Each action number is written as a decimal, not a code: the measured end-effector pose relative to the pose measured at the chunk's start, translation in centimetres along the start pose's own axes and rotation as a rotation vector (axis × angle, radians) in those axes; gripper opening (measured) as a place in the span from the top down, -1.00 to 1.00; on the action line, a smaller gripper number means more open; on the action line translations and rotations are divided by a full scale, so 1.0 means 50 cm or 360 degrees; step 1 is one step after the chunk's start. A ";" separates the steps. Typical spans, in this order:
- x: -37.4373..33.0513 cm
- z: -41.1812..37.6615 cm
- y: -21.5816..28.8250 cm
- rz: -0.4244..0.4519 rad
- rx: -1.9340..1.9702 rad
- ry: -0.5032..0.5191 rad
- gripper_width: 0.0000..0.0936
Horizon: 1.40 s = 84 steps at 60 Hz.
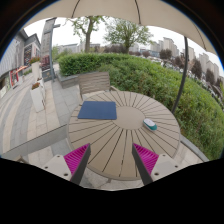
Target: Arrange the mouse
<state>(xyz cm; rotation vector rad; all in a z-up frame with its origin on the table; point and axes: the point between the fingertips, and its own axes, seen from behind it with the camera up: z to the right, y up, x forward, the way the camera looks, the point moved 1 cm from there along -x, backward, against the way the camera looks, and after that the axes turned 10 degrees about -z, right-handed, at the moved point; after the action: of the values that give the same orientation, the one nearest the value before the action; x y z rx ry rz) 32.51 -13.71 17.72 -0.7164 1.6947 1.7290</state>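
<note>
A round slatted wooden table point(125, 140) stands ahead of my gripper point(112, 160). A dark blue mouse mat point(98, 110) lies on the table's far left part. A small pale mouse point(149, 124) rests on the right side of the tabletop, well apart from the mat. My two fingers with magenta pads point(76, 157) stand wide apart over the table's near edge, open, with nothing between them. Both mat and mouse lie beyond the fingers.
A wooden chair point(94, 83) stands behind the table by a green hedge point(150, 75). A parasol pole point(181, 72) rises at the right. More chairs and paving point(30, 110) lie to the left, with trees and buildings far off.
</note>
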 end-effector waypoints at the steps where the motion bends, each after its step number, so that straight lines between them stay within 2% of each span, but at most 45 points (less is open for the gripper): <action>1: 0.005 0.011 -0.005 0.0002 0.0011 0.0001 -0.83; 13: 0.034 0.150 -0.027 0.0050 0.0082 -0.0219 -0.83; 23: 0.087 0.333 -0.045 0.0023 0.0183 -0.0298 -0.84; 32: 0.124 0.403 -0.059 0.0032 0.0186 -0.0330 -0.83; 60: 0.393 0.493 0.029 0.0134 0.0154 -0.0293 -0.82; 84: 0.619 0.527 0.100 0.0007 0.0209 -0.0185 -0.82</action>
<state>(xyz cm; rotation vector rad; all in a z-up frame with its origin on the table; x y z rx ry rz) 8.99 14.20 -0.92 -0.5429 1.7121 1.6131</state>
